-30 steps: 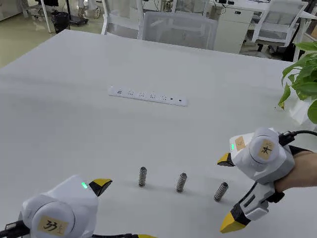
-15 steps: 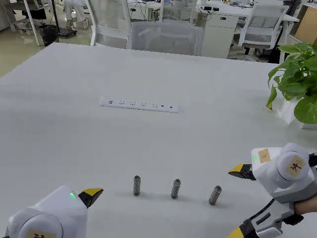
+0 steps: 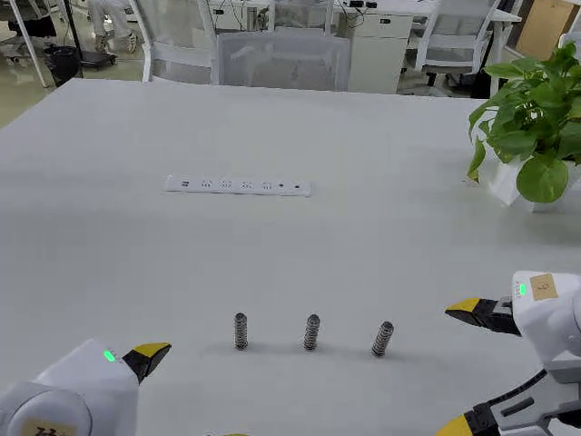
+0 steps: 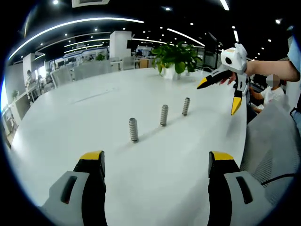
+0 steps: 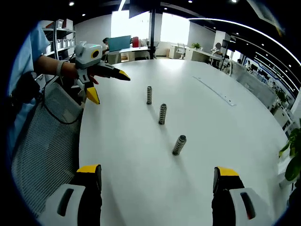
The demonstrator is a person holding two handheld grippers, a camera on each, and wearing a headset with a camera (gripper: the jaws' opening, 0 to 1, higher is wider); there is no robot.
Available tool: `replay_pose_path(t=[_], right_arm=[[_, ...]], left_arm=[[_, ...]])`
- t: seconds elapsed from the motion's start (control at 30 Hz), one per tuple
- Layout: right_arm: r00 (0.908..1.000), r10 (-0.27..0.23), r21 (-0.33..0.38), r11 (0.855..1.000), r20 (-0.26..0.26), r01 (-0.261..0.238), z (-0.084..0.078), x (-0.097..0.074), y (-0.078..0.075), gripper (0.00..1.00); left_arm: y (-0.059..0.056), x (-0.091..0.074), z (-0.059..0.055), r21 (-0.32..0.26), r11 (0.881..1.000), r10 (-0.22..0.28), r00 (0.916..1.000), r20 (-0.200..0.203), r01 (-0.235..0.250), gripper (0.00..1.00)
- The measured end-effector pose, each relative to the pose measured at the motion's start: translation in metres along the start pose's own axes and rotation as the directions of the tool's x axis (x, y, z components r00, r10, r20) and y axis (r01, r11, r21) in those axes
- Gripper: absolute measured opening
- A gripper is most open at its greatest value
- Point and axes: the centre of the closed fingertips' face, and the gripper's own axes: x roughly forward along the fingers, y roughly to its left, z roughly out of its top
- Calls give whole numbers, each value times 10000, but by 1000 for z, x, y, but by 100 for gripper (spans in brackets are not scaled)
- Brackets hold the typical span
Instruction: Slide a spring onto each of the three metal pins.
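Yellow-tipped jaws of the left gripper [image 4: 156,157] and right gripper [image 5: 158,169] were spread wide, holding nothing. Just beyond, three springs [image 3: 311,332] stood in a row on the white table [image 3: 408,236], seemingly already on their pins; the rightmost spring [image 3: 382,339] leaned, so a careless brush might topple it. Farther off lay a power strip [image 3: 238,185], then a potted plant [image 3: 526,136] and chairs [image 3: 281,59], none obstructing
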Motion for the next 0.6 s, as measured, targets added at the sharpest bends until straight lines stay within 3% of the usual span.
replay_pose_path(t=[0.43, 0.6], right_arm=[[9967, -622, 934, 9940, 518, 572, -14, -19, 6, 99], [9940, -871, 1326, 9881, 668, 777, -19, -24, 7, 99]], left_arm=[[5, -7, -11, 4, 10000, 3, 9998, -199, -3, 90], [6, -11, -17, 158, 9999, -30, 9990, -447, 37, 90]])
